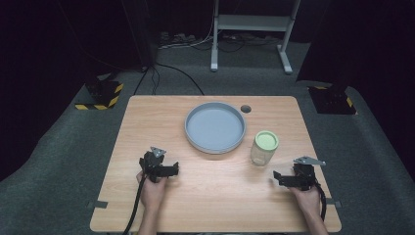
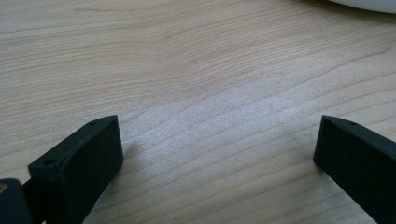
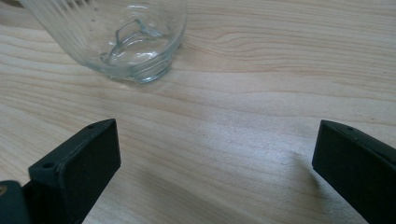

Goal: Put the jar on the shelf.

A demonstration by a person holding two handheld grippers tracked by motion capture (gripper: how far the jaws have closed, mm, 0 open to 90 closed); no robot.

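The jar [image 1: 264, 147] stands upright on the table [image 1: 210, 196], lid [image 1: 266, 140] on, just right of the grey tray [image 1: 215, 127] and apart from it. The right gripper [image 1: 280, 177] rests near the table's right edge, jaws spread wide and empty; in the right gripper view the jar's glass base [image 3: 135, 51] sits ahead and left of them. The left gripper [image 1: 172, 169] lies near the tray, jaws likewise spread over bare wood.
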